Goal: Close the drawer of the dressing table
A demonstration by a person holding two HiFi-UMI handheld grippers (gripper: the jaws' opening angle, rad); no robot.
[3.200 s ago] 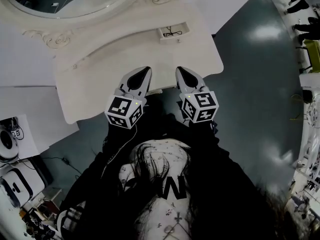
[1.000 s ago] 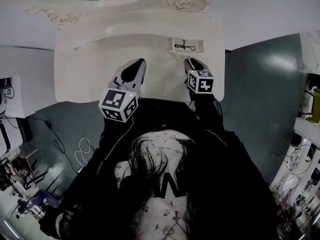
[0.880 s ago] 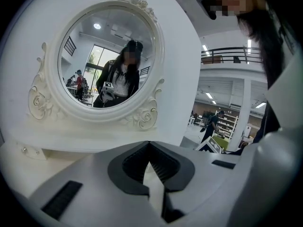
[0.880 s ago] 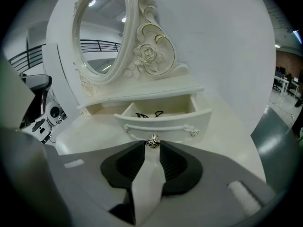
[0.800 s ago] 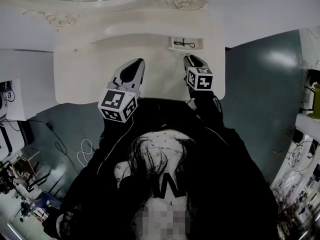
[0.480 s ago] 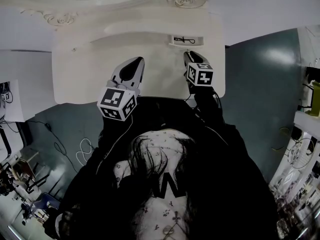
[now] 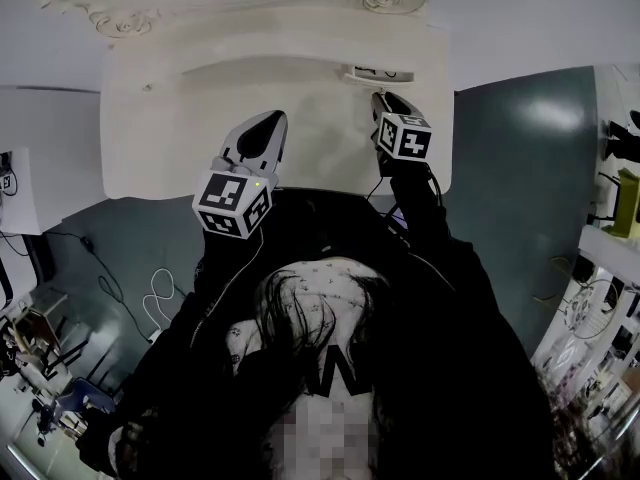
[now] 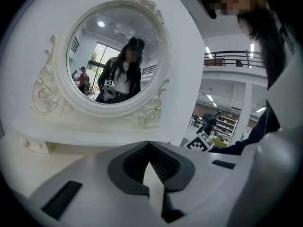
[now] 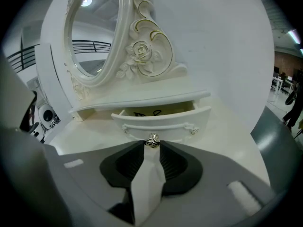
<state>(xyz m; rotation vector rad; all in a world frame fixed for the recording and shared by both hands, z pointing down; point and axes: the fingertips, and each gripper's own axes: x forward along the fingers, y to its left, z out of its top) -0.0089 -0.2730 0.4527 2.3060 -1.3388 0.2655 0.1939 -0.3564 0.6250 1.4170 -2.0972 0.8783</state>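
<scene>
The white dressing table (image 7: 300,148) fills the top of the head view. Its small drawer (image 7: 375,72) sits under the shelf at the right and stands open only a crack. In the right gripper view the drawer front (image 9: 175,123) is close ahead, with a black cord (image 9: 144,113) lying inside. My right gripper (image 9: 152,144) has the drawer's metal knob (image 9: 152,140) between its fingertips, and its jaws are opening slightly. My left gripper (image 7: 270,120) hovers over the tabletop left of centre, shut with nothing in it, and points at the mirror (image 8: 113,56).
The oval mirror's carved frame (image 9: 142,46) rises right behind the drawer. A second small knob (image 7: 147,88) sits at the shelf's left end. Dark floor (image 7: 520,168) lies to the right of the table, with cables (image 7: 160,293) and equipment at the left.
The drawer has slid inward from clearly open to almost flush under the shelf. My right gripper has moved with it toward the mirror. The left gripper has stayed in place.
</scene>
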